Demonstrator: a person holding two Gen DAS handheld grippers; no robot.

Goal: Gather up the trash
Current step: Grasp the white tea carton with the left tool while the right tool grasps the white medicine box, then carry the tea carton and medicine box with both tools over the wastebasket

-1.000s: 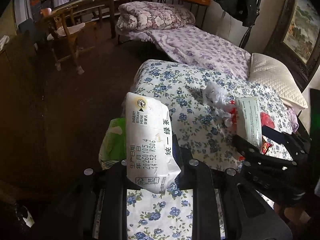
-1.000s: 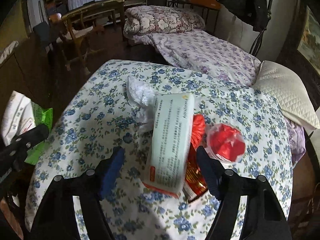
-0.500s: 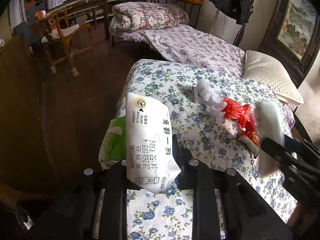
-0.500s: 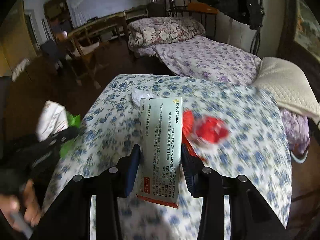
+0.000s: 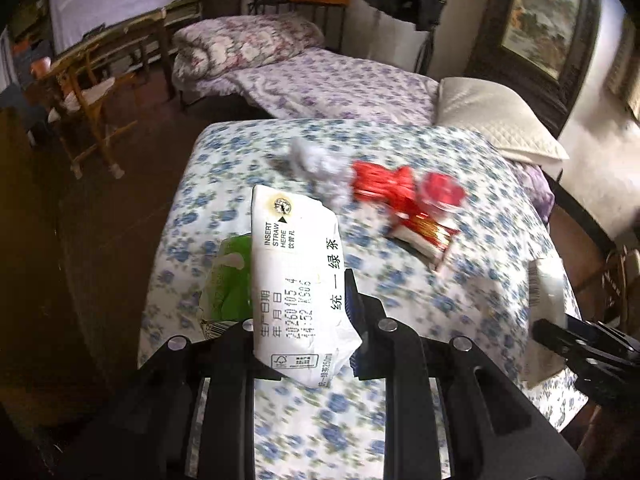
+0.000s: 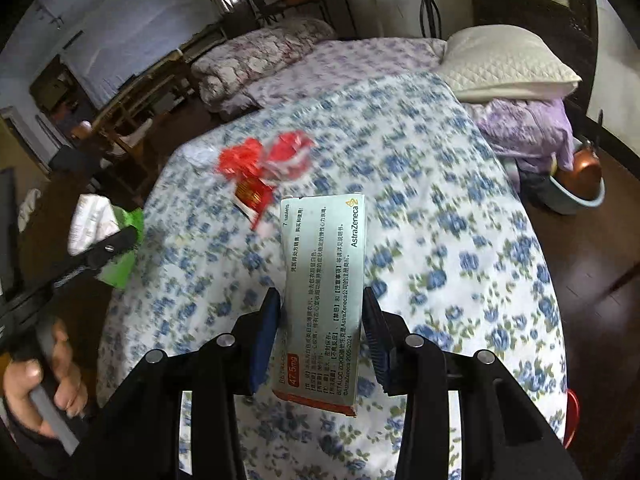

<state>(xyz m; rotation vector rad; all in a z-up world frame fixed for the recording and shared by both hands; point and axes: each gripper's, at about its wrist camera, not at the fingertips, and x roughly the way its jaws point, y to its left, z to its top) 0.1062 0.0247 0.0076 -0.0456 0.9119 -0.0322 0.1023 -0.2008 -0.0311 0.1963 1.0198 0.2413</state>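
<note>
My left gripper (image 5: 300, 316) is shut on a crushed white and green tea carton (image 5: 292, 284), held above the near left edge of the floral table (image 5: 400, 288). My right gripper (image 6: 322, 320) is shut on a pale green medicine box (image 6: 324, 292), lifted above the table (image 6: 440, 240). On the cloth lie red wrappers (image 5: 400, 200) and crumpled white tissue (image 5: 316, 164). The wrappers also show in the right wrist view (image 6: 264, 164). The left gripper with the carton (image 6: 100, 224) shows at the left there, a hand below it.
A bed with purple floral bedding (image 5: 332, 84) lies beyond the table, a white pillow (image 5: 496, 120) at its right. A wooden chair (image 5: 92, 108) stands on the dark floor at left. A blue basin with a copper kettle (image 6: 580, 184) sits on the floor at right.
My right gripper closed on the medicine box, lifted it off the table and drew back to the right. My left gripper kept hold of the carton and rose slightly.
</note>
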